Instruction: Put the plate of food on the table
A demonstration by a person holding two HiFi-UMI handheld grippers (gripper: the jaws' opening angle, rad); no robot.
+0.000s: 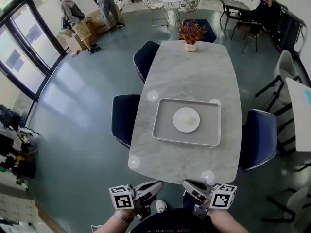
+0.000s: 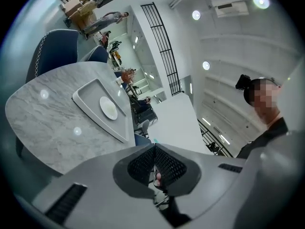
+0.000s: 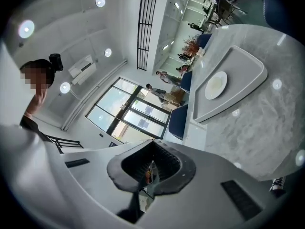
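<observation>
A round white plate (image 1: 186, 119) with a pale layer of food lies in a grey rectangular tray (image 1: 163, 130) on the marble table (image 1: 189, 72). Both grippers hang below the table's near edge, close to the person's body and well short of the tray. My left gripper (image 1: 156, 185) is shut with nothing in it, its jaws meeting tip to tip (image 2: 155, 162). My right gripper (image 1: 189, 184) is also shut and empty (image 3: 151, 168). The plate (image 2: 108, 108) shows in the left gripper view, and the plate (image 3: 216, 85) in the right gripper view, both far from the jaws.
A potted plant (image 1: 191, 34) stands at the table's far end. Blue chairs sit along the left side (image 1: 124, 118) (image 1: 146, 57) and the right side (image 1: 259, 137). Another white table (image 1: 299, 110) is at the right. People (image 1: 73, 13) stand by boxes far back left.
</observation>
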